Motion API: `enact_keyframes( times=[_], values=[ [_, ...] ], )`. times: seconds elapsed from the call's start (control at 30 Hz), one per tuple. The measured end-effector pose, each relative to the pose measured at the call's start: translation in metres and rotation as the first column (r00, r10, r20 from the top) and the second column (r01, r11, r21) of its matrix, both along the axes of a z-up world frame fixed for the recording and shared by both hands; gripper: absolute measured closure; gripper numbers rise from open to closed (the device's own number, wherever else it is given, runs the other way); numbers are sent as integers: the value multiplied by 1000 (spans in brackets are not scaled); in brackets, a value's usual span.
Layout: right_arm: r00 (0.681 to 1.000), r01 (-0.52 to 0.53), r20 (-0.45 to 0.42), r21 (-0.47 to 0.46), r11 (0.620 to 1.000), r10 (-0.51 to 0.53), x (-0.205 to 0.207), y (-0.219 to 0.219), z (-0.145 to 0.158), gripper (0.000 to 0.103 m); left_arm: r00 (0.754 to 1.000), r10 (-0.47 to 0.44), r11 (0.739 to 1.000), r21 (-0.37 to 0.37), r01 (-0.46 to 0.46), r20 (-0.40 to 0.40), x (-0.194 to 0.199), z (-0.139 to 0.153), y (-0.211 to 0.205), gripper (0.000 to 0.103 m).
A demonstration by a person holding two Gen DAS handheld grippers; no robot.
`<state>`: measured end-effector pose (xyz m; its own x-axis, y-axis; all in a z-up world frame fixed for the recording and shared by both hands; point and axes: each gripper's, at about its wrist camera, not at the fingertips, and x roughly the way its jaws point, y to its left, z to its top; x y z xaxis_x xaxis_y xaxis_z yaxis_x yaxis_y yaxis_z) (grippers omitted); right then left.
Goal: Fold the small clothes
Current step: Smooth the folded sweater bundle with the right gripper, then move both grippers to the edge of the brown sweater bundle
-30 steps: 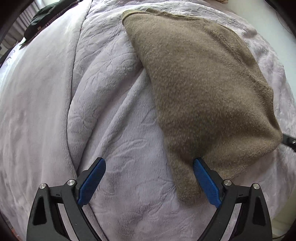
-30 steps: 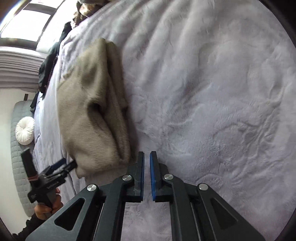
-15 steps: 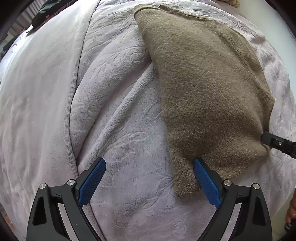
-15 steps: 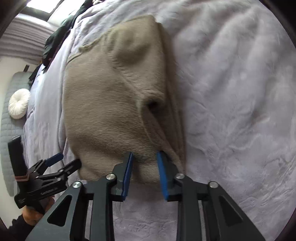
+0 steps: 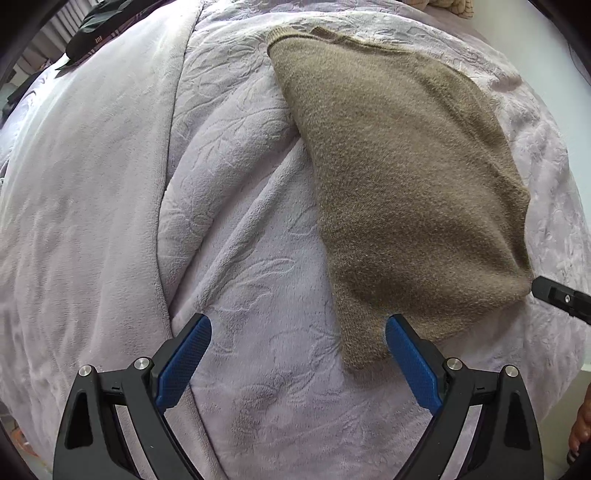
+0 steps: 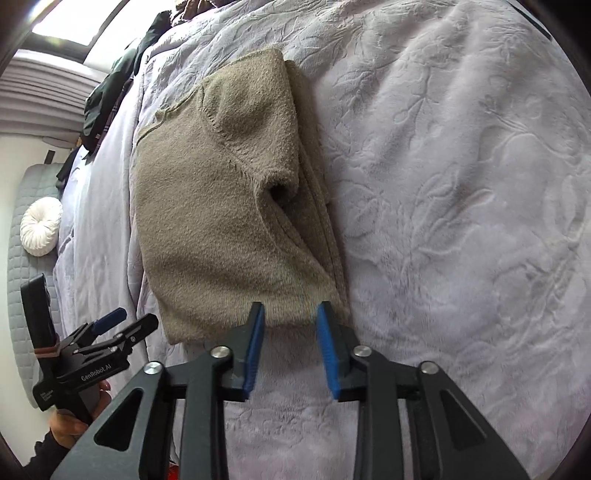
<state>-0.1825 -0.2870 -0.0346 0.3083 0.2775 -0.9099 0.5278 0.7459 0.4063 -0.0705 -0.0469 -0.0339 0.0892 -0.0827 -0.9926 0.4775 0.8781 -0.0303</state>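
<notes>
In the left wrist view, at the upper left of the frame a dark garment lies at the far edge of the bed, more of it showing than a second ago. Below and across most of the frame spreads the lilac embossed blanket, creased in long ridges. At the bottom, the left gripper is spread wide, as wide as it was before, pinching nothing; its right-hand blue pad sits over the lower tip of the folded brown sweater, whether touching I cannot tell. The sweater fills the centre and right of the frame, folded flat on the blanket, unchanged in shape. At the right edge the black tip of the right gripper sits just beside the sweater's corner, further in than a second ago.

In the right wrist view, at the lower left a hand holds the left gripper off the sweater's left corner. A round white cushion lies at the left edge. The sweater now sits centre-left, where a second ago it was small and far left. At the bottom centre the right gripper has just been opening: pressed together a second ago, its jaws now stand partly apart, framing the sweater's near hem without pinching it.
</notes>
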Motion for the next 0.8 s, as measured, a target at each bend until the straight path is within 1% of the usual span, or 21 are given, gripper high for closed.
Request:
enact_keyframes(
  times=[0.03, 0.13, 0.23, 0.47, 0.53, 0.6, 0.67, 0.7, 0.73, 0.8],
  values=[
    [1000, 2, -1, 1, 1000, -2, -1, 1, 1, 58, 1000, 0, 1000, 0, 0, 0, 0, 2, 1, 7],
    [1000, 7, -4, 13, 1000, -7, -6, 4, 3, 48, 1000, -4, 1000, 0, 4, 0, 0, 7, 4, 7],
    [1000, 6, -7, 22, 1000, -6, -11, 7, 4, 44, 1000, -10, 1000, 10, 10, 2, -6, 13, 4, 7],
    [1000, 16, -17, 32, 999, -16, -17, 7, 3, 37, 1000, -2, 1000, 15, 3, -6, -14, 15, 3, 7],
    [1000, 15, -21, 32, 999, -14, -16, 5, 2, 36, 1000, 6, 1000, -1, -6, -15, -11, 14, 2, 7],
    [1000, 15, -19, 34, 999, -14, -15, 3, 2, 31, 1000, 15, 1000, -15, -15, -12, -8, 14, 1, 7],
    [1000, 16, -7, 42, 999, -15, -12, 0, 3, 31, 1000, 22, 999, -33, -22, -10, -6, 16, 1, 7],
    [1000, 16, 2, 44, 999, -16, -10, -1, 4, 29, 1000, 25, 999, -42, -25, -9, -2, 17, 0, 7],
    [1000, 17, 8, 37, 999, -18, -9, -4, 6, 18, 1000, 25, 999, -44, -25, -9, 0, 17, -1, 0],
    [999, 20, 32, 29, 999, -21, -5, -8, 10, 17, 1000, 23, 999, -43, -23, -8, 4, 17, -4, 0]
  ],
)
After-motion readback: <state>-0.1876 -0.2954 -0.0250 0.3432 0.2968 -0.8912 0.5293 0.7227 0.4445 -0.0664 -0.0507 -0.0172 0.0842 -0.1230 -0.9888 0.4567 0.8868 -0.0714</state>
